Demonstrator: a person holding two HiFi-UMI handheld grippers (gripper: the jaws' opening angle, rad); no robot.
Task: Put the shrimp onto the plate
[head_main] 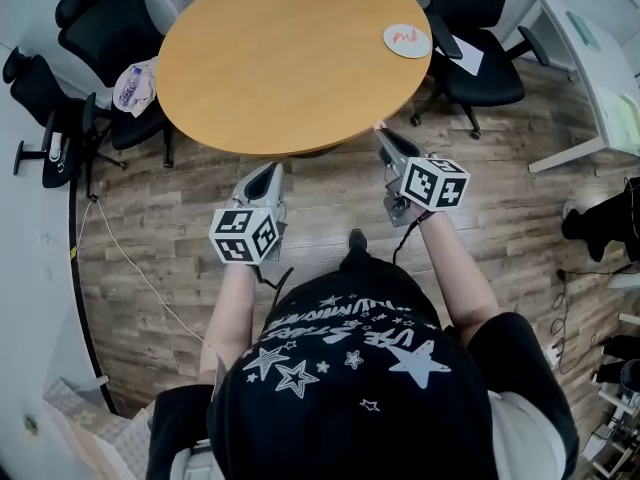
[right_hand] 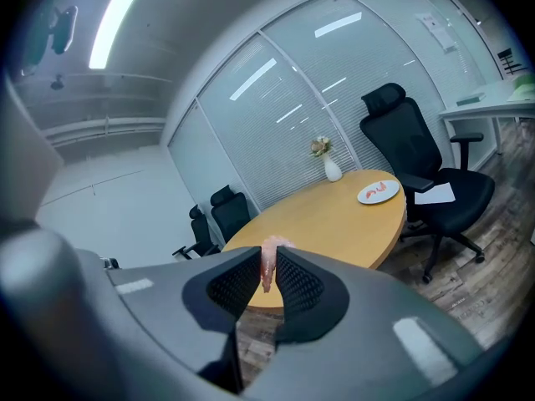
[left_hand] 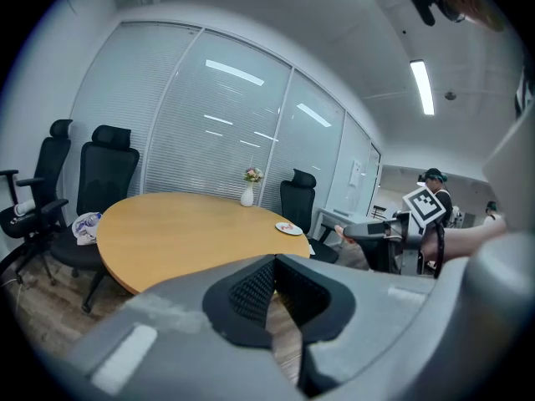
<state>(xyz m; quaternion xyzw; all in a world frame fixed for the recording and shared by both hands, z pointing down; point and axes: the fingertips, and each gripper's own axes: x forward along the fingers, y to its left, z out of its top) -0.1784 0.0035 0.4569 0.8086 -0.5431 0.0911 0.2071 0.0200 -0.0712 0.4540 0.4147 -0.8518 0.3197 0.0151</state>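
A pink shrimp (right_hand: 268, 263) is pinched between the pads of my right gripper (right_hand: 267, 279), which is shut on it. In the head view that gripper (head_main: 383, 135) hovers at the near edge of the round wooden table (head_main: 270, 58). The white plate (head_main: 407, 40) lies at the table's far right edge with red shrimp pieces on it; it also shows in the right gripper view as the plate (right_hand: 379, 192). My left gripper (head_main: 268, 172) hangs over the floor short of the table, jaws shut with nothing between them (left_hand: 272, 278).
Black office chairs (head_main: 110, 28) ring the table; one on the right (head_main: 480, 63) carries a sheet of paper. A bag with a bottle (head_main: 135, 83) rests on a left chair. A white vase with flowers (left_hand: 247, 192) stands at the far rim. A white desk (head_main: 590, 58) is to the right.
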